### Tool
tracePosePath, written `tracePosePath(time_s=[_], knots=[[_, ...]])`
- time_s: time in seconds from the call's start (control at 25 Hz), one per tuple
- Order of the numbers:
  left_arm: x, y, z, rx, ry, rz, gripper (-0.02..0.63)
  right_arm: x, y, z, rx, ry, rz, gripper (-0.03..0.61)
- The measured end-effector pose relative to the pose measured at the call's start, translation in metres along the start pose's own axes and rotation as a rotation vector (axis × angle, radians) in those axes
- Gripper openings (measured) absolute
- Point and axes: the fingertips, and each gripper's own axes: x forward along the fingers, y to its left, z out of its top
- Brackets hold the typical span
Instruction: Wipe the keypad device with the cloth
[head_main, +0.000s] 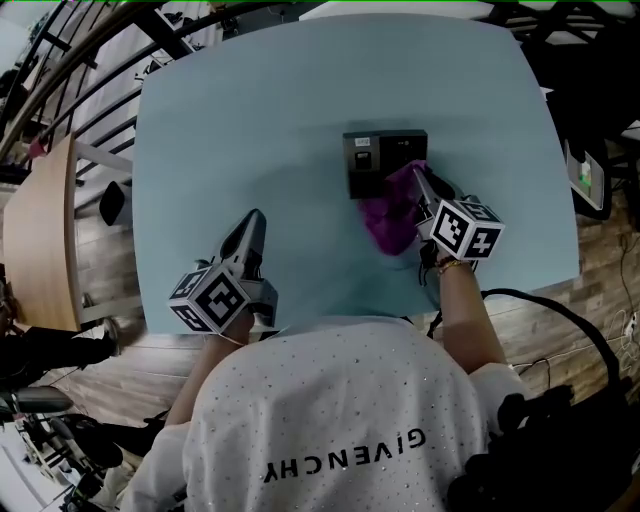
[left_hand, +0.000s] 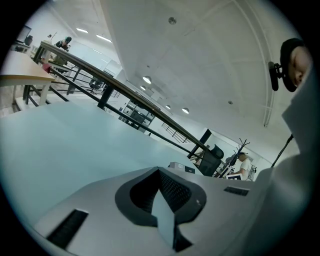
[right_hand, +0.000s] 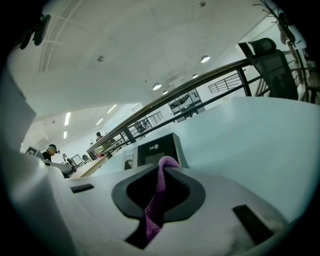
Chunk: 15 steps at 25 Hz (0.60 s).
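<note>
While pinching cloth (head_main: 390, 222), seemingly at keypad device's (head_main: 372, 158) edge, right hand-held gripper (head_main: 419, 177); left hand-held gripper (head_main: 257, 216) closed.

This is looking like an open-plan office: people (right_hand: 50, 150) are sitting at desks (left_hand: 22, 78) with monitors (right_hand: 76, 160), ceiling lights (right_hand: 205, 59) are glowing, and an office chair (right_hand: 267, 65) is standing beside a long railing (right_hand: 200, 85).
</note>
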Motion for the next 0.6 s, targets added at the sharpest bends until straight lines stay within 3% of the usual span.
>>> tracePosePath(time_s=[0.6], knots=[[0.02,-0.006,0.009,0.01,0.0,-0.032,0.0,-0.011,-0.032,0.01,0.069,-0.052,-0.079,0.018]])
